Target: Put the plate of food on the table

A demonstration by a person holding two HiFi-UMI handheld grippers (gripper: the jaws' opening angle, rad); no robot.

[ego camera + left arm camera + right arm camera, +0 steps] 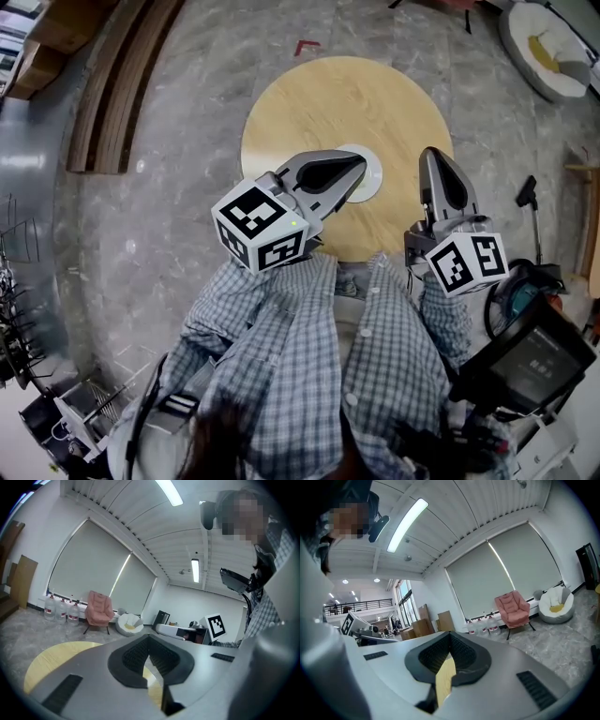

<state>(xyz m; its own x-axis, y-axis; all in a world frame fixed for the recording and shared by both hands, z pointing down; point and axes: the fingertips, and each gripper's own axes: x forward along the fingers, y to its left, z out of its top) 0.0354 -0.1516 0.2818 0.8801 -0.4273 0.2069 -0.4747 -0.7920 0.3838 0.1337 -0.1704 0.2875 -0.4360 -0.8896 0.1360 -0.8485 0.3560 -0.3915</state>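
The white plate (373,179) lies on the round table (337,103) at center frame, directly beneath the tip of the left gripper (359,165). The right gripper (432,156) hangs farther right. All 2 grippers have jaws together, empty. No food is visible.

The left gripper (149,641) fills the lower half of the frame, its grey jaws closed, black pads meeting at the tip with nothing between them. A sliver of pale wood shows through the gap below the pads. It matches the round worktop (54,656) at lower left, which stands on a grey marbled floor. Beyond, at centre left, a pink armchair (99,611) stands beside water bottles (61,611) lined up under tall blinds (89,564). A white beanbag seat (129,624) sits just right of the armchair. A square-marker cube (215,626) shows at centre right, beside a person's checked sleeve (258,613). Strip lights (195,570) run across the ceiling.
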